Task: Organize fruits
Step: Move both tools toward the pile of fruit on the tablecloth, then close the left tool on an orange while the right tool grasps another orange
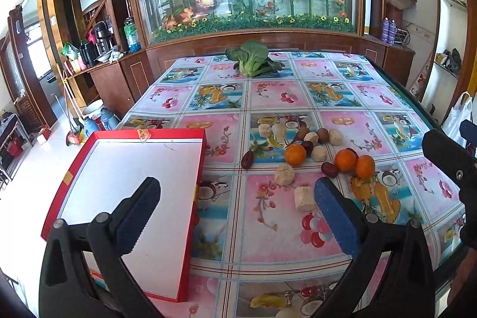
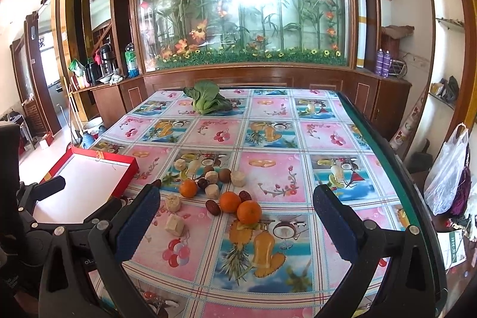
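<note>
Left wrist view: the left hand-held gripper hangs above the bench with its fingers wide apart and nothing between them. A red box with a bare white floor lies at the bench's left edge, partly beneath the left finger. Fruits lie in a loose cluster right of the box: three oranges, dark red dates, brown round fruits and pale peeled chunks, some touching, all outside the box. A leafy green vegetable sits well apart at the far end.

Right wrist view: the right hand-held gripper is likewise spread open and empty, poised over the bench near the cluster, the nearest orange between its fingers in the frame but untouched. A white plastic bag hangs off to the right.
</note>
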{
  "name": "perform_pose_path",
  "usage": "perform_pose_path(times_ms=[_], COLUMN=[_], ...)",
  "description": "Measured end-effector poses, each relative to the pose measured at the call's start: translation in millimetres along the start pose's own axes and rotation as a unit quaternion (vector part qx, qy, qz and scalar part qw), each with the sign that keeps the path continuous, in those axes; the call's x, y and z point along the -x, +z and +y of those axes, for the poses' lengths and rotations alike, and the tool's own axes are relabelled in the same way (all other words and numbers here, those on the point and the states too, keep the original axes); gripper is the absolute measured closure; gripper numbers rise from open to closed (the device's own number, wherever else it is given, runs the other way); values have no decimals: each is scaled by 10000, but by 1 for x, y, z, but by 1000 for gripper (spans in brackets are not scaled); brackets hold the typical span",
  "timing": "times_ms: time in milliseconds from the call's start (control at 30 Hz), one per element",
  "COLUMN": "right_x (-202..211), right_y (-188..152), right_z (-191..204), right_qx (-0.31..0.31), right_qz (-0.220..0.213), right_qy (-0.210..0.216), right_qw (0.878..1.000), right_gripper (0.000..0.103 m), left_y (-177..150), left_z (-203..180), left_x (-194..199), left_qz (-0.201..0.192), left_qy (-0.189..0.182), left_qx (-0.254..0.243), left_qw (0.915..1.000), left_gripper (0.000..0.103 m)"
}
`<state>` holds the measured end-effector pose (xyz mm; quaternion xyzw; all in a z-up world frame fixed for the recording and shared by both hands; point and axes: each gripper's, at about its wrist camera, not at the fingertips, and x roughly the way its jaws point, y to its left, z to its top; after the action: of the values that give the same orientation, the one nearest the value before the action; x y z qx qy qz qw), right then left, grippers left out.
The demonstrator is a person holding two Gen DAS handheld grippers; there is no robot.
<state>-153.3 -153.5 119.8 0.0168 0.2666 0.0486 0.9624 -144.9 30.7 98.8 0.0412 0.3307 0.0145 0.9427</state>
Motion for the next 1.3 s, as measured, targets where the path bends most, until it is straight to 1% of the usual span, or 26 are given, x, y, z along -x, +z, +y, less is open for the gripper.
perform_pose_path(times_ms=[200,300,367,433,533,567,700,767,867,933,1000,1067,1200,1267,1300], right_x=[-4,-13,-24,-40,-67,-73,-88,-95,-106,-115,-123,-129,-133,-133,-133], right_y=[-2,-6,-12,-22,-35,-38,-38,-35,-32,-30,-31,-35,-38,-39,-39], right_z=[-2,-5,-7,-10,-16,-17,-22,-25,-32,-35,-38,-40,-44,-45,-46], right_qx=[-13,39,135,281,467,510,561,542,387,316,223,86,-80,-147,-149], right_qz=[43,155,316,612,1097,1201,1243,1290,1406,1510,1665,1820,1885,1862,1856], right_qy=[5,-11,-38,-39,-68,-75,-63,-9,160,221,355,525,722,785,822], right_qw=[10000,9999,9994,9977,9928,9914,9906,9902,9892,9878,9851,9819,9794,9793,9791], right_gripper=[1,1,1,1,1,1,1,1,10,13,28,34,41,41,42], left_y=[0,0,0,-1,-6,-8,-9,-7,-3,0,5,13,28,33,34], left_z=[-1,-1,-2,-2,0,0,1,0,-6,-11,-15,-17,-26,-31,-34], left_x=[-4,-9,-13,-18,-34,-41,-65,-71,-79,-83,-88,-96,-117,-129,-136], left_qz=[100,154,192,242,459,558,881,940,1044,1131,1122,1115,1269,1343,1428], left_qy=[-11,-5,-5,2,55,70,154,147,-72,-210,-266,-292,-561,-730,-732], left_qx=[-2,-24,-43,-80,-191,-247,-384,-409,-477,-559,-638,-694,-850,-964,-1005], left_qw=[9999,9999,9998,9997,9987,9981,9952,9946,9934,9918,9913,9909,9867,9835,9819], left_gripper=[0,0,0,0,0,0,0,0,0,0,0,0,0,0,0])
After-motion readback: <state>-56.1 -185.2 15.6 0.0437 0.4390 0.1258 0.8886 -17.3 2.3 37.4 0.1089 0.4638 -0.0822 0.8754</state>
